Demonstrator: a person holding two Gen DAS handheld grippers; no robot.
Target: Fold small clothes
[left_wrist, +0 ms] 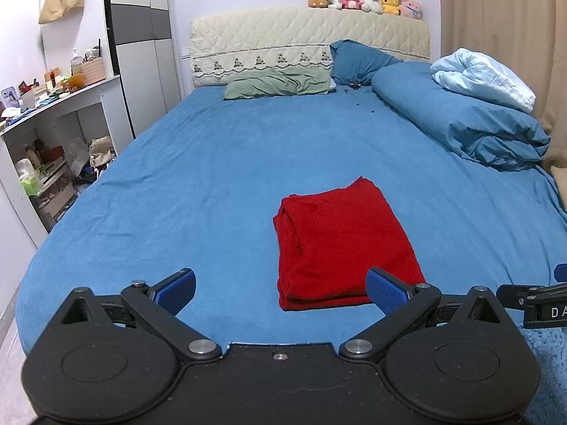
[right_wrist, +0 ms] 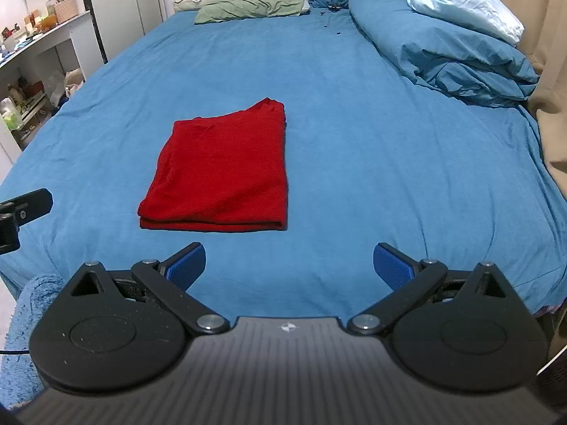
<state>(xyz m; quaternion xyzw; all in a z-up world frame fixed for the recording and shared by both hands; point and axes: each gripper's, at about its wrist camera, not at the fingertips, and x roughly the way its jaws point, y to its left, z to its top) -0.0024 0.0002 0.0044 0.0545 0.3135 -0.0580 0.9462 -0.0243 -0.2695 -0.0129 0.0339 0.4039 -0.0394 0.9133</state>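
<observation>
Holding both claws above the near edge of the bed, I record one red garment lying folded into a rough rectangle on the blue sheet, with two layers showing along its near edge. My left gripper has its jaws spread wide and grips nothing; its right pad stands in front of the garment's near right corner, though I cannot tell whether it touches. My right gripper is likewise spread wide and empty, set back from the garment and to its right. Counted elsewhere: one green pillow, one blue pillow, one bundled blue duvet carrying one pale blue cloth, and six plush toys along the headboard.
</observation>
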